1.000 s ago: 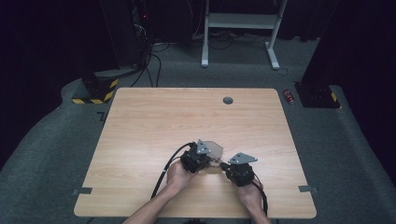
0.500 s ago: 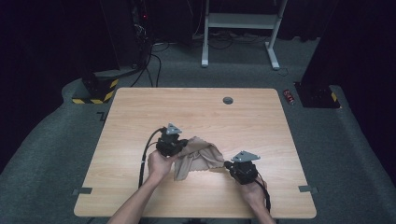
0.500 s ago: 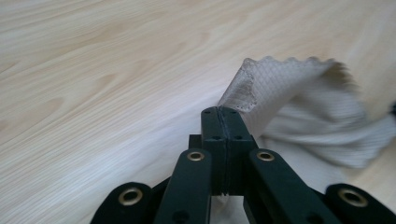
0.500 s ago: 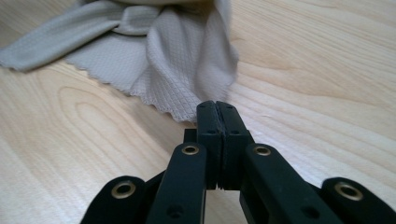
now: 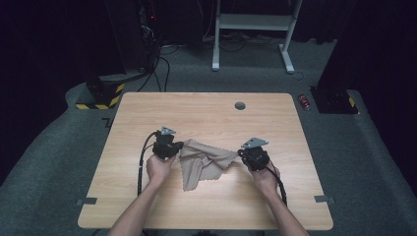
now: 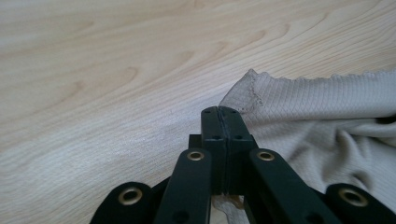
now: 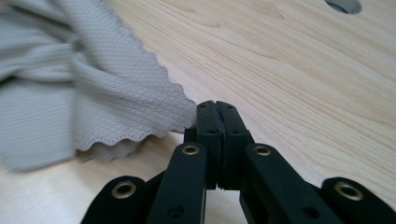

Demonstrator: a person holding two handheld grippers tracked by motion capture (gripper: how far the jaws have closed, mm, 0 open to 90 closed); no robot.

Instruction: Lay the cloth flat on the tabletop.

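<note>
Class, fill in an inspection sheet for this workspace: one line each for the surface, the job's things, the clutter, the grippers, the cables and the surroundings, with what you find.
Surface: light wooden table, with a round grey grommet near its far edge.
Job's things: beige cloth, crumpled, stretched between the two grippers, its lower part lying on the table.
Clutter: nothing seen on the table.
Grippers: left gripper shut on a corner of the cloth; right gripper shut on the opposite edge.
Cables: black cable loops from the left gripper along the forearm; another trails from the right.
Surroundings: grey carpet, a yellow-and-black striped block, a white frame, a small red thing on the floor.
</note>
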